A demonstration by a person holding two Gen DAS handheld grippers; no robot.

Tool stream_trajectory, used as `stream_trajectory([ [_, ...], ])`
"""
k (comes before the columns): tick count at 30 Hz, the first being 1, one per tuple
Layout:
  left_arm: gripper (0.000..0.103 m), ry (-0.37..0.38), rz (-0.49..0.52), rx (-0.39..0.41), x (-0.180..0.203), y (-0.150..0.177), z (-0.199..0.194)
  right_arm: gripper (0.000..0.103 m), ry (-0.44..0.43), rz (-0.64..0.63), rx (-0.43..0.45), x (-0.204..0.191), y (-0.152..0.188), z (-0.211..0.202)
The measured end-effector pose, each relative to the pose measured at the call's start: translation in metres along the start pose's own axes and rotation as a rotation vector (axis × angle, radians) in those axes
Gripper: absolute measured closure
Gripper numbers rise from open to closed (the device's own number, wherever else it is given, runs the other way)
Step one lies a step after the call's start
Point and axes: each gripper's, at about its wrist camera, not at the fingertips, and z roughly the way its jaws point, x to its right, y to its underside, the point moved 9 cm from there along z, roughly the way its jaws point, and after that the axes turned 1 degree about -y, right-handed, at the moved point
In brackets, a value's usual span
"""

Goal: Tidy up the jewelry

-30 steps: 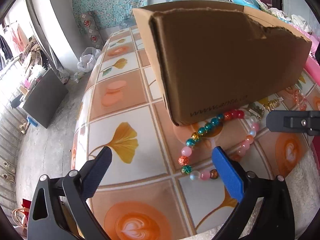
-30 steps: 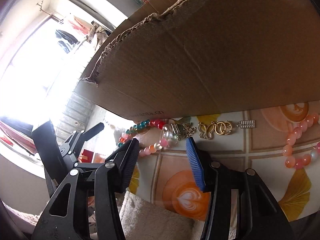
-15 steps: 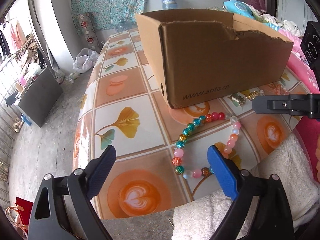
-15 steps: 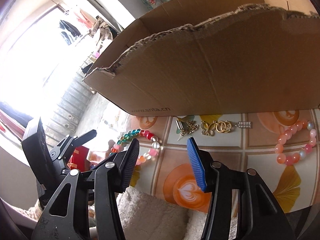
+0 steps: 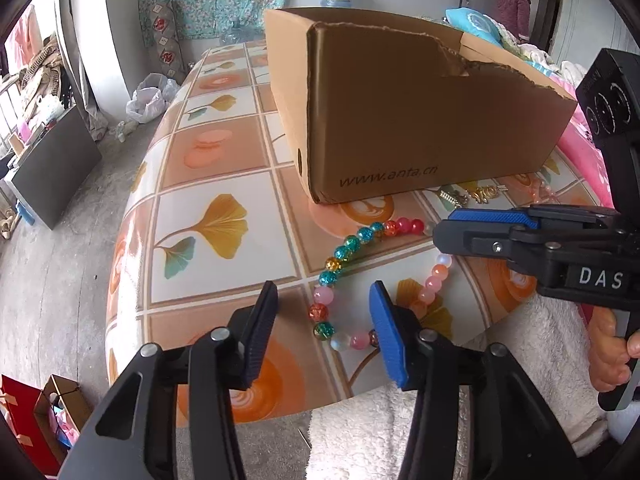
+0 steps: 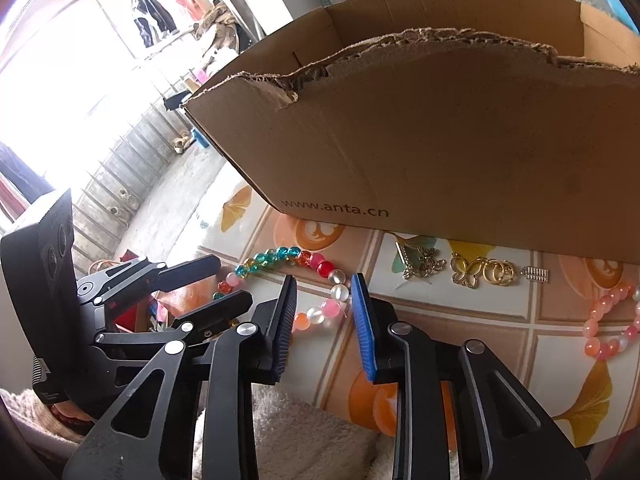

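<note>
Both grippers hover over the multicoloured bead bracelet in front of the cardboard box. The left gripper has just been closing and stands half open around the bracelet's near beads, not pressing them. The right gripper, also closing, is narrow above its far side, holding nothing.

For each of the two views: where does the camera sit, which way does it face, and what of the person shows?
Left wrist: on the left gripper, looking down across the table at the multicoloured bracelet and cardboard box; the right gripper and fingers show.
Right wrist: on the right gripper, facing the box, gold charms and pink bracelet; the left gripper shows.
Shared: box, multicoloured bracelet, charms.
</note>
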Motion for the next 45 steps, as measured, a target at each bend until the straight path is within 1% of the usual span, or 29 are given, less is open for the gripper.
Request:
stream_trajectory([
  [2,0.066,0.009,-0.001,0.002,0.002,-0.001,0.000,0.087,0.006,-0.001,-0.009,-0.004,-0.002,0.003],
  [4,0.071,0.025,-0.002,0.001,0.006,-0.003,0.001,0.092,0.009,-0.003,-0.019,-0.003,-0.002,0.006],
  [13,0.080,0.053,-0.013,-0.014,0.022,-0.012,0.008,0.093,0.012,0.005,-0.017,-0.002,0.006,-0.006],
  [22,0.080,0.025,-0.006,-0.028,0.024,-0.014,0.011,0.093,0.018,0.013,-0.019,0.005,0.007,-0.007],
  [25,0.080,0.019,-0.003,-0.027,0.024,-0.014,0.011,0.091,0.017,0.012,-0.028,0.004,0.007,-0.004],
  [31,0.080,0.010,0.003,-0.026,0.027,-0.014,0.012,0.089,0.021,0.018,-0.034,0.001,0.005,0.001],
  [33,0.080,0.011,0.002,-0.026,0.027,-0.014,0.012,0.086,0.020,0.019,-0.034,0.000,0.004,0.002],
  [35,0.080,0.010,0.002,-0.026,0.027,-0.014,0.012,0.083,0.024,0.014,-0.034,0.000,0.004,0.002],
  [45,0.080,0.008,0.005,-0.026,0.028,-0.014,0.012,0.082,0.064,-0.037,-0.028,-0.006,0.005,0.006],
])
